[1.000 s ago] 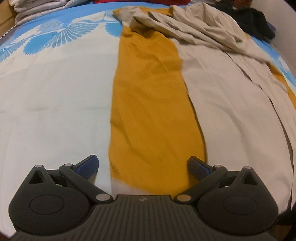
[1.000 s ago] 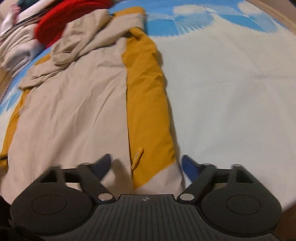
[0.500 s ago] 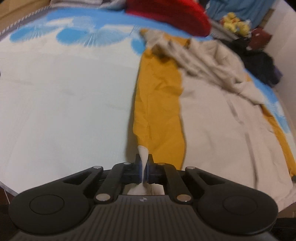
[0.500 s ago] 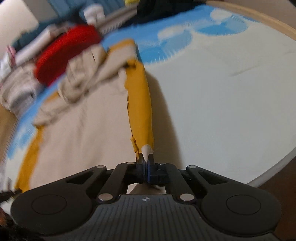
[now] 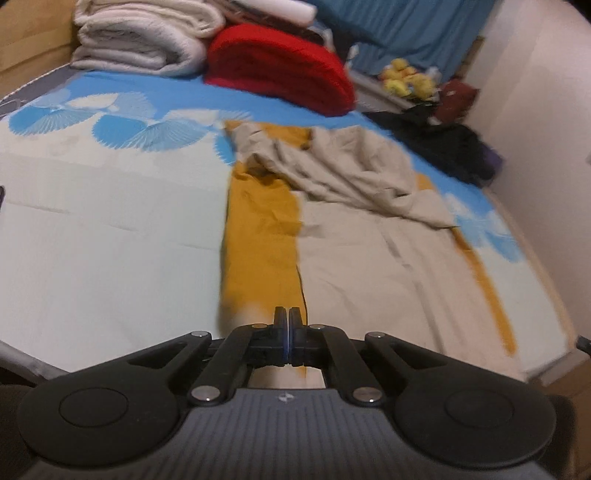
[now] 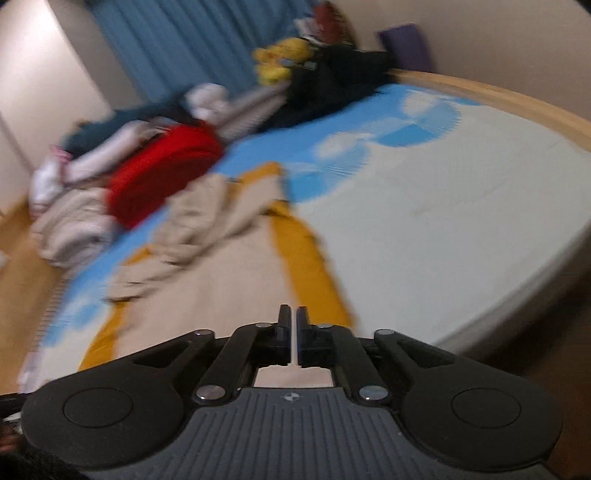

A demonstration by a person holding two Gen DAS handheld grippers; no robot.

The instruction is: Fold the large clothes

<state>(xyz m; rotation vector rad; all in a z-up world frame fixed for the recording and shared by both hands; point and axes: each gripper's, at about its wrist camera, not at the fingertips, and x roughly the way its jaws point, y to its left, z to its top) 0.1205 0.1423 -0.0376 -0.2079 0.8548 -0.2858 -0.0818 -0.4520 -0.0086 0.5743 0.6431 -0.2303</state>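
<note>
My left claw [image 5: 287,316] is sitting fully closed, its two fingers pressed flat together, and I cannot tell whether any cloth is caught between them; the mustard band of the beige-and-mustard garment [image 5: 369,266] is running up right under the tips. My right claw [image 6: 293,318] has just been easing its jaws apart a touch, and a thin slit is showing between the fingers; beige cloth is showing through that slit, but the blur is keeping me from telling whether the pads are pinching it.

The garment is lying spread lengthwise on the bed [image 5: 92,229], starting at the near edge where my claws are hovering and stretching toward the far end. Its far part is bunching into a crumpled beige heap [image 5: 340,173]. Mustard strips are bordering the beige panel on both long sides.

Beyond the heap, a red folded blanket [image 5: 280,70] is resting at the far end of the bed, touching a stack of cream folded bedding [image 5: 140,40] in the far corner. Dark clothes [image 5: 443,144] are piling up along the bed's other far corner, by the wall, with yellow soft toys [image 5: 406,79] behind them and a blue curtain [image 5: 399,26] hanging at the back.
</note>
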